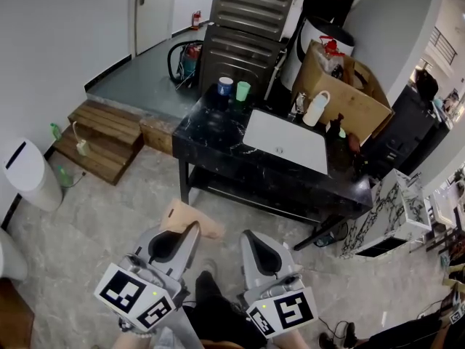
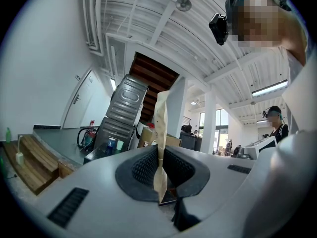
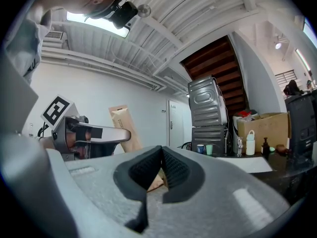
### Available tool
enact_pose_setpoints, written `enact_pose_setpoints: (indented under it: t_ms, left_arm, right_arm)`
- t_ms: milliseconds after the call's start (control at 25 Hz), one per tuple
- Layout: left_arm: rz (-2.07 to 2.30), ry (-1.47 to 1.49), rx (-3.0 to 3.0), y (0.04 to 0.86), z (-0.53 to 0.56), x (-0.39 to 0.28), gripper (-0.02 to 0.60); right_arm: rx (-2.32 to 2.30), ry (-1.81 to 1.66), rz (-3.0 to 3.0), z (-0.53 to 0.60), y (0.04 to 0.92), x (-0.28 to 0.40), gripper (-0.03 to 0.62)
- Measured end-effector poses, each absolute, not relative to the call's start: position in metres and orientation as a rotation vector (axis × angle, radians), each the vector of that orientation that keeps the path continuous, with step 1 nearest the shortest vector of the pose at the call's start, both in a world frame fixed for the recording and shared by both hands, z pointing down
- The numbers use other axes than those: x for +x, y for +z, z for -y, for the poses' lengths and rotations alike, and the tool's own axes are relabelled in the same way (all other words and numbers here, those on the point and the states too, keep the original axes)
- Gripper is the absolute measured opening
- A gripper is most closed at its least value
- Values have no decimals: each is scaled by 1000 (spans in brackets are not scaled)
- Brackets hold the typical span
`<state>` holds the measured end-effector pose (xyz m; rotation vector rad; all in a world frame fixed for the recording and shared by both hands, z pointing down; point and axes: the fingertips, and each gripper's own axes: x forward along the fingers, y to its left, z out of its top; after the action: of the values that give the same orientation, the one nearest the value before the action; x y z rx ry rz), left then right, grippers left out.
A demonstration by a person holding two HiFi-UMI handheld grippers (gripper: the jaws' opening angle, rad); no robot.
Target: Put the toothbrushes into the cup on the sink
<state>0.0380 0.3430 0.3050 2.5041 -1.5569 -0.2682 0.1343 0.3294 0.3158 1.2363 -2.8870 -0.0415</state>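
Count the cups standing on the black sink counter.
2. A blue cup stands at the far left corner of the black counter; a green cup stands just right of it. More could hide behind the cardboard box.

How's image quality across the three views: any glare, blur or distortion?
Head view: sharp, evenly lit, white sink basin near clipping. Left gripper view: strong fisheye, dark corners, paper packet in focus. Right gripper view: fisheye too, ceiling light blown out.

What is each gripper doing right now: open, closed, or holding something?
Left gripper: closed on a flat tan paper packet standing upright between its jaws.
Right gripper: closed, with nothing seen held.
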Motion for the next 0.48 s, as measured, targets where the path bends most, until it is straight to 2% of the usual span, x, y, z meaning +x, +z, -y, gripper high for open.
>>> enact_pose_setpoints:
  t_ms: [480]
  left_arm:
    - [1587,-248,2473,310,-260,19,28]
  right_arm:
    - [1165,-29,2921,-244,319,105,-2]
